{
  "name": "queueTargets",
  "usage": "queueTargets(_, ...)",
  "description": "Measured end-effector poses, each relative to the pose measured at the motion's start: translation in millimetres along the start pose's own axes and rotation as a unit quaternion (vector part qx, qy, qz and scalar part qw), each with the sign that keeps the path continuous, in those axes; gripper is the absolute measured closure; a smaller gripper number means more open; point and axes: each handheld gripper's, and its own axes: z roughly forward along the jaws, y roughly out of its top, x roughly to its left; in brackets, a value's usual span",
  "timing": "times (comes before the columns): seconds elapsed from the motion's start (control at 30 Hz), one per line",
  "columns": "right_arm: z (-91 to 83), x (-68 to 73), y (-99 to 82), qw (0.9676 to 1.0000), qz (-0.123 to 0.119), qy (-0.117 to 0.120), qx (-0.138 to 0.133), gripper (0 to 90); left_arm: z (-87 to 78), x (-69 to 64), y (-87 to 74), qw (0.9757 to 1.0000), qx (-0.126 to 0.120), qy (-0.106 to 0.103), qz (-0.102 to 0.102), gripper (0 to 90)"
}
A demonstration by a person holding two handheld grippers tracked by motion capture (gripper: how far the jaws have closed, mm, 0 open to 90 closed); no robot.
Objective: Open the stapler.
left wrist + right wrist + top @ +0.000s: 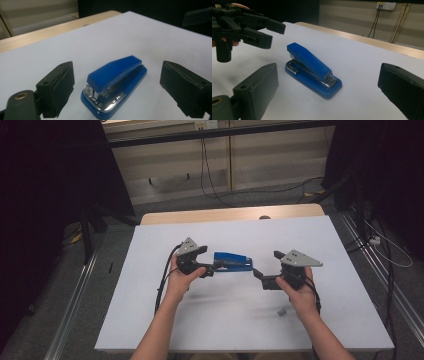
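Stapler — blue, lying flat at centre frame in the high view, between the two grippers. Probably compact and fairly heavy for its size: stiff plastic shell over chromed metal, glossy and likely slippery on top. Hinged arm resting down on the base, so squeezing top to bottom risks firing a staple; better taken across the long flat sides, near the middle.

Left gripper released, jaws wide, either side of the stapler's hinge end, pads not touching it. Right gripper released too, jaws apart, short of the stapler's other end, nothing between.

White sheet covering the table, smooth and bare — likely to let the stapler slide if nudged. Pale wooden edge at upper centre. Small grey scrap at lower right. Dim room beyond; cables hanging at top centre, metal rails on the floor left and right.
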Motion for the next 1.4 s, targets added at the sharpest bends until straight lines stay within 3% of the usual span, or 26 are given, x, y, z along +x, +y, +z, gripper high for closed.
queueTargets(0.13,2.9,1.4,0.4,1.0000,-0.002,0.004,0.002,2.8,6.0,9.7,-2.8,0.9999,-0.001,0.009,-0.011,13.8)
queueTargets(0.33,6.8,0.9,1.2,1.0000,0.004,0.006,0.007,2.7,15.8,20.0,-0.3,0.9999,0.003,0.000,-0.011,16.4)
queueTargets(0.53,10.7,1.7,2.7,0.9999,-0.001,0.003,0.012,2.8,27.0,19.0,-2.1,0.9994,0.032,-0.012,0.010,20.3)
queueTargets(0.7,12.9,2.1,1.6,0.9998,-0.001,0.000,0.018,3.0,30.5,21.6,-6.9,0.9984,0.052,-0.014,0.015,23.5)
queueTargets(0.77,13.2,2.8,0.8,0.9998,0.001,0.001,0.019,3.0,31.3,22.9,-8.9,0.9983,0.053,-0.023,0.009,25.1)
queueTargets(1.0,14.3,3.8,-3.0,0.9997,0.004,0.002,0.023,3.1,36.2,23.5,-12.3,0.9975,0.061,-0.031,0.017,32.4)
queueTargets(1.07,14.4,3.5,-3.0,0.9997,0.001,0.003,0.023,3.2,38.2,24.1,-14.4,0.9974,0.061,-0.037,0.007,33.9)
queueTargets(1.4,13.3,1.6,-1.8,0.9997,0.000,-0.001,0.023,3.2,41.6,23.9,-14.7,0.9959,0.059,-0.068,-0.002,45.1)
